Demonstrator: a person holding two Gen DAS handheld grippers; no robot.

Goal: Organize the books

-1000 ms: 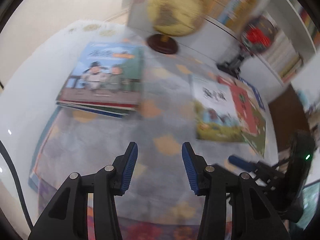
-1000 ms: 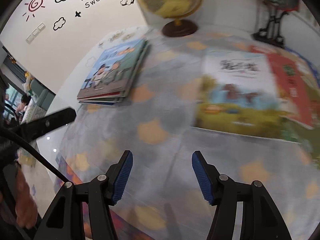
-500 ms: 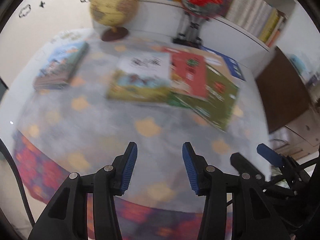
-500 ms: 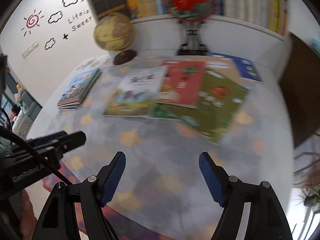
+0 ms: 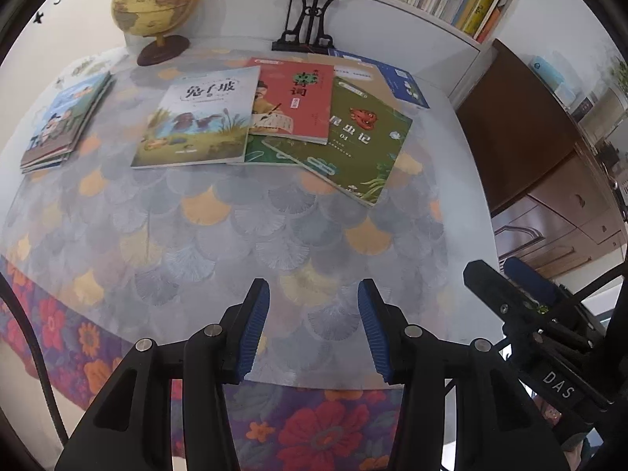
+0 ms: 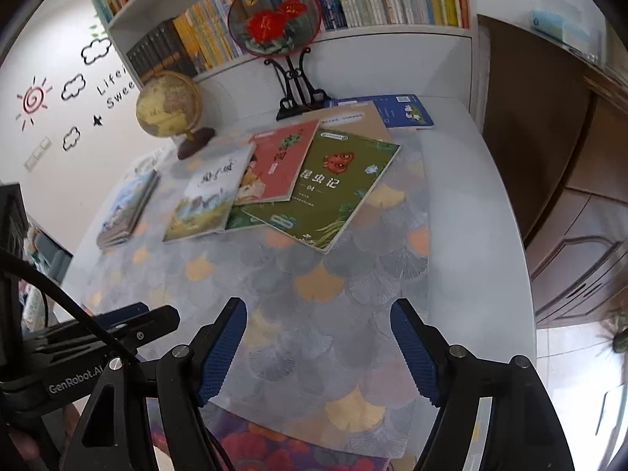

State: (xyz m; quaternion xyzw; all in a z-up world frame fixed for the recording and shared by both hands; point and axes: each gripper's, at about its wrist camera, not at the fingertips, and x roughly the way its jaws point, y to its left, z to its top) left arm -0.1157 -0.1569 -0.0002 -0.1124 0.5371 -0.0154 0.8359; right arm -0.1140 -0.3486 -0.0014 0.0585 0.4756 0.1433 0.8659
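Bookshelves [image 6: 353, 4] stood behind a counter [image 5: 243, 235] covered with a fan-pattern cloth. Both the left gripper [image 5: 314, 325] and the right gripper [image 6: 318, 349] hung over its near edge, fingers [image 5: 255, 325] released and holding nothing, the right pair wider. Farther out, loose books overlapped: a green book [image 5: 353, 145], a red book [image 5: 294, 98] and a pale book [image 5: 200, 121], well apart from the stack [image 5: 62, 121] at the left. It seemed the reaching step; next, the fingers had to catch one book's free edge, probably the green one's.

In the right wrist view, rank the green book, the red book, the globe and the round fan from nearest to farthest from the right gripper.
From the right gripper:
1. green book, centre, nearest the fingers
2. red book, behind it, slightly left
3. globe, far left
4. round fan, on its stand at the back
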